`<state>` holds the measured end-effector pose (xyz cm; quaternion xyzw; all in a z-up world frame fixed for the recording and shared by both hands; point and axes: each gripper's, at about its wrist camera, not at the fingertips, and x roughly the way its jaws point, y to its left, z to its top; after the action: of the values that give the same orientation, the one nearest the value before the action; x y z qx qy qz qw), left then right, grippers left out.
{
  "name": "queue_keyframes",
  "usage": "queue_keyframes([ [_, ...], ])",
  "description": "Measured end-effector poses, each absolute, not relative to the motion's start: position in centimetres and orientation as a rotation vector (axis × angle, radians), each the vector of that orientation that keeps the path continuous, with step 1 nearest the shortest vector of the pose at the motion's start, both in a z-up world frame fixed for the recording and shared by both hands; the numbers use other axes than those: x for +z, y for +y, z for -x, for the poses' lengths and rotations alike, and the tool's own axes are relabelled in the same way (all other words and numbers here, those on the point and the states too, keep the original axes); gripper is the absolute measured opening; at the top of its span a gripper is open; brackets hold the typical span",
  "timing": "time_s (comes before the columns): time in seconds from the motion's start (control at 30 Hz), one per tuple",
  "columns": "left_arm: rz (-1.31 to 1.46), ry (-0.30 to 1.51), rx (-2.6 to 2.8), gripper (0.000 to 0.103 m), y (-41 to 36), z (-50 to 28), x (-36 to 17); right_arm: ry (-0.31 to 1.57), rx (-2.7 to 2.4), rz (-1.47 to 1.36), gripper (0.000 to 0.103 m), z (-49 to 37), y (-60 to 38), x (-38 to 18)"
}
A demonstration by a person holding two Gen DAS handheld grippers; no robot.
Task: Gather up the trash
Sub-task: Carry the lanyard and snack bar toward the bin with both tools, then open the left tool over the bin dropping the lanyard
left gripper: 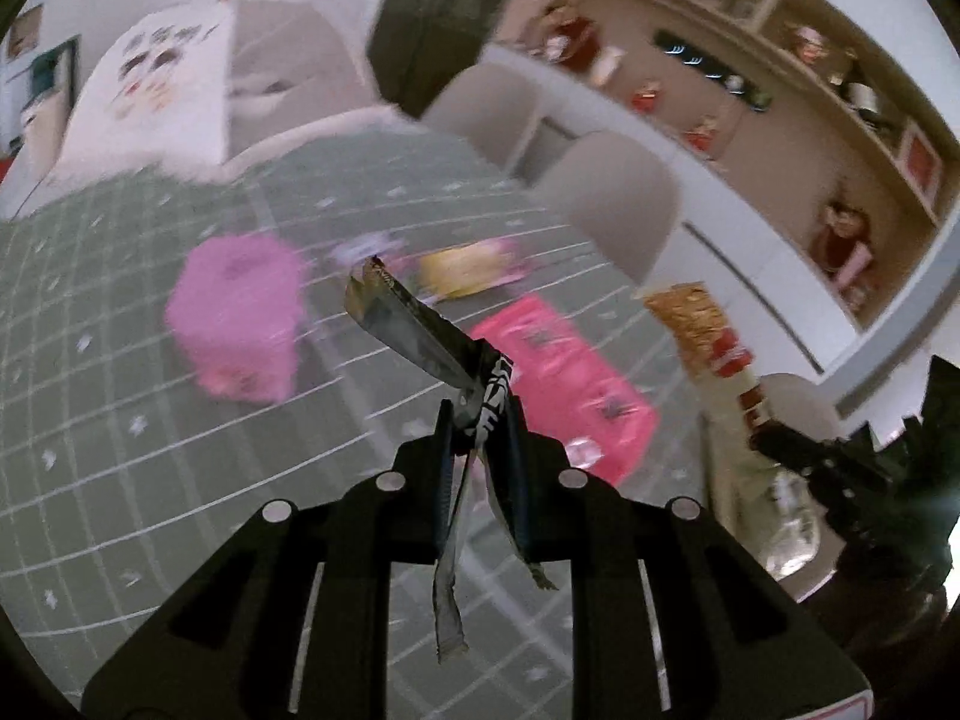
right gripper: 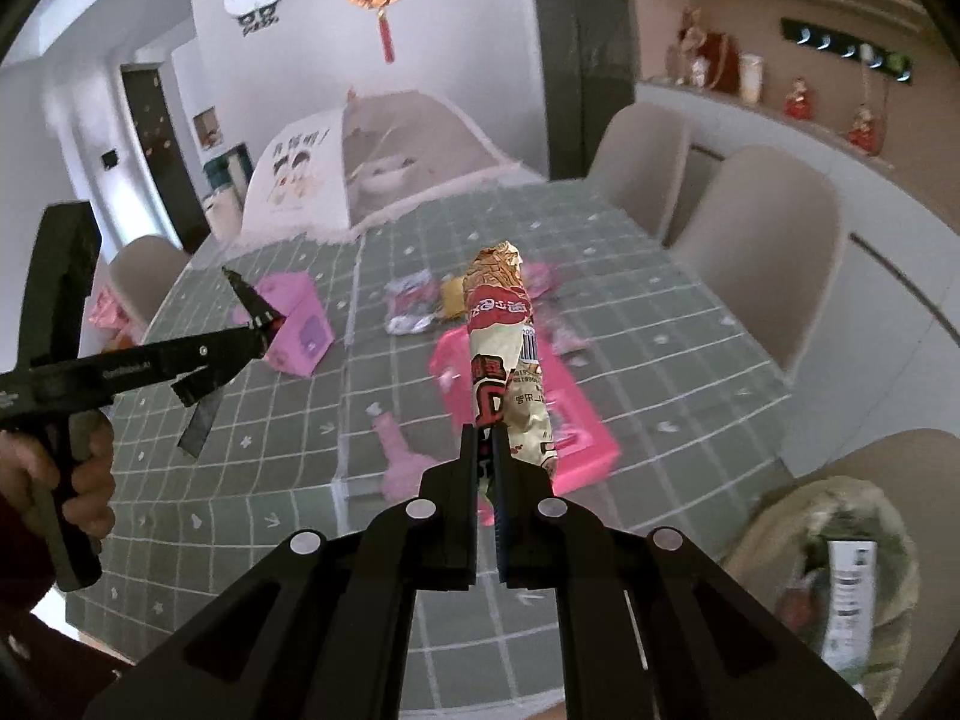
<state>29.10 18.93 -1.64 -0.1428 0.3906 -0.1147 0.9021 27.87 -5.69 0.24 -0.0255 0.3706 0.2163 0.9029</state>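
My left gripper is shut on a dark silvery wrapper, which sticks up ahead of the fingers and trails below them. The right wrist view shows that gripper at the left above the table, a strip of the wrapper dangling under it and a hand on its grip. My right gripper is shut on a long cream and red snack wrapper that stands up from its tips. This wrapper and the right gripper also show at the right of the left wrist view.
On the green grid tablecloth lie a pink box, a flat pink tray, a yellow packet, a crumpled silver wrapper and a pink bottle shape. A beige bag holding packaging sits on a chair at lower right. Beige chairs line the right side.
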Motion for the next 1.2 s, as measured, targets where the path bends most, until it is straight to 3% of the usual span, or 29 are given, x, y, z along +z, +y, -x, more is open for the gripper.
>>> queue_keyframes([
  [0.53,0.123,0.778,-0.592,0.015,-1.5,-30.0,1.4,0.648,0.187,-0.028,0.006,-21.5,-21.2,2.8],
  [0.87,0.108,0.871,-0.803,0.015,-14.6,-30.1,-1.8,0.657,0.033,-0.075,0.006,-18.2,-30.3,1.5],
  [1.2,0.121,1.028,-0.862,0.019,-20.8,-32.3,-6.6,0.680,0.014,-0.134,0.006,-18.0,-34.4,-0.4],
])
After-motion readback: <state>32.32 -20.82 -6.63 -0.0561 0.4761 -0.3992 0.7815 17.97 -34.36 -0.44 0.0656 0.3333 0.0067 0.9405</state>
